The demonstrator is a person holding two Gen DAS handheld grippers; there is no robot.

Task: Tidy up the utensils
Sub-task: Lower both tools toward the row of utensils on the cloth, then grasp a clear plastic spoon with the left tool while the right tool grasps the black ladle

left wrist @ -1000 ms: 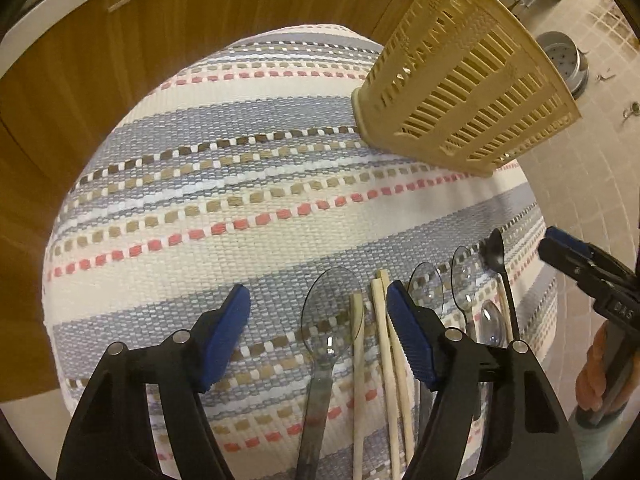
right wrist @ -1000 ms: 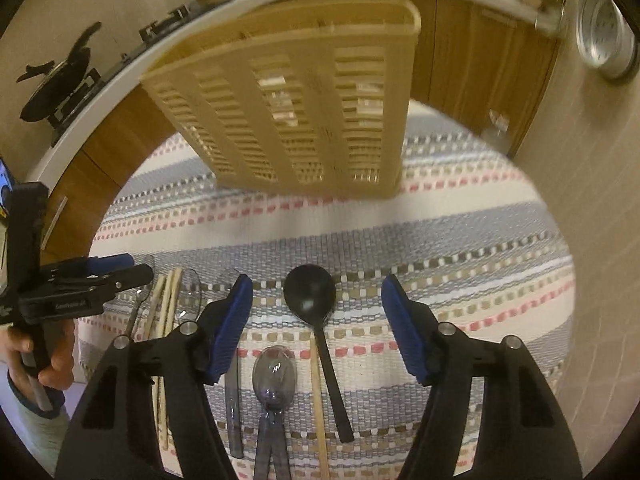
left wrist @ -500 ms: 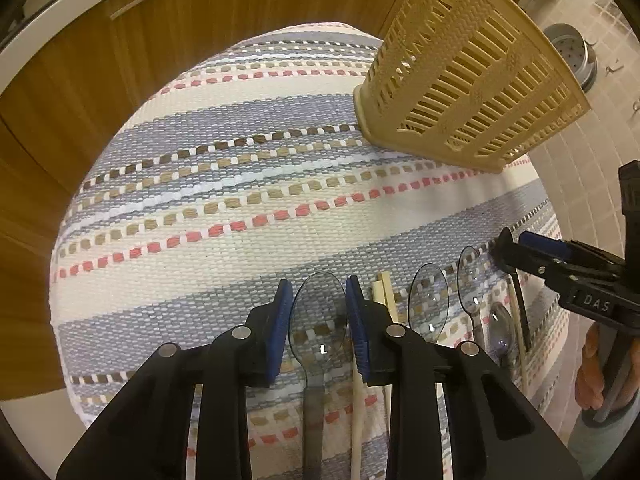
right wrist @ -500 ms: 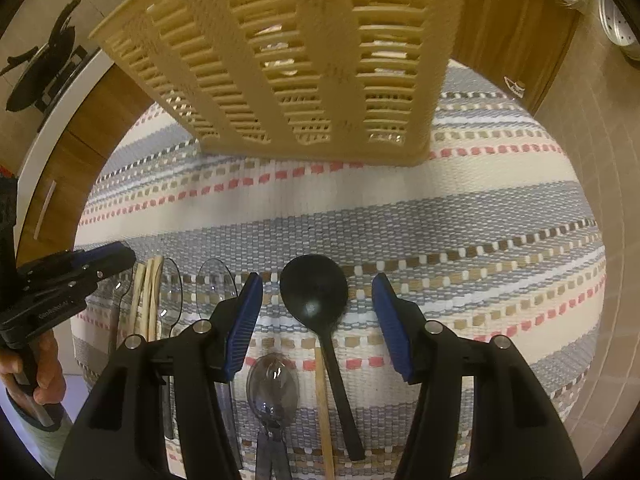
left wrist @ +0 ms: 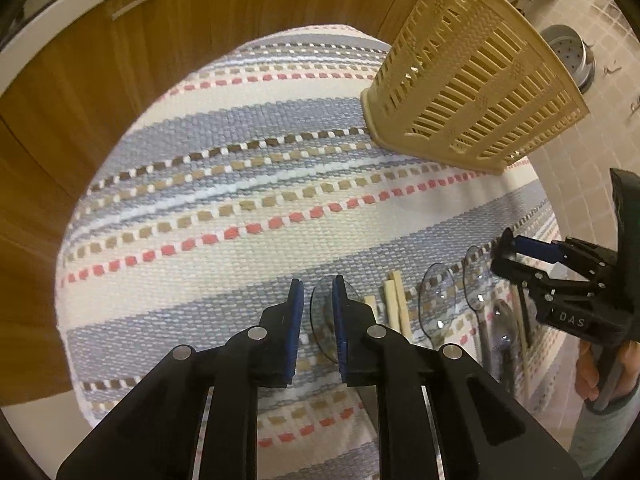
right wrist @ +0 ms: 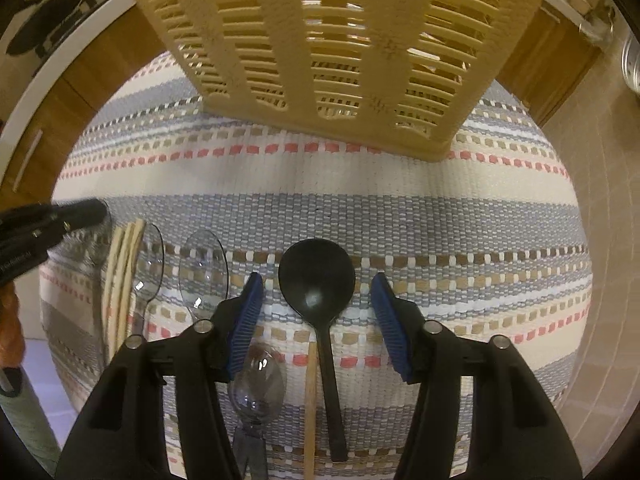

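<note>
My left gripper (left wrist: pixel 317 292) is shut on a clear plastic spoon (left wrist: pixel 323 334), gripping its bowl edge-on over the striped mat (left wrist: pixel 224 184). Wooden chopsticks (left wrist: pixel 394 304) and more clear spoons (left wrist: pixel 436 300) lie to its right. My right gripper (right wrist: pixel 316 292) is open, its pads either side of a black spoon (right wrist: pixel 317 280) lying on the mat (right wrist: pixel 440 220); it also shows in the left wrist view (left wrist: pixel 520 256). The beige slotted utensil basket (right wrist: pixel 332 40) stands at the far side, also in the left wrist view (left wrist: pixel 472 92).
Clear spoons (right wrist: pixel 204 268), chopsticks (right wrist: pixel 122 264) and a single wooden stick (right wrist: pixel 310 404) lie in a row on the mat. Wooden cabinets (left wrist: pixel 120 60) stand behind. A metal strainer (left wrist: pixel 572 54) rests on the tiled floor at right.
My left gripper has closed onto the clear spoon's bowl, which now stands edge-on. My right gripper has moved forward and lower, so the black spoon's bowl sits between its open pads.
</note>
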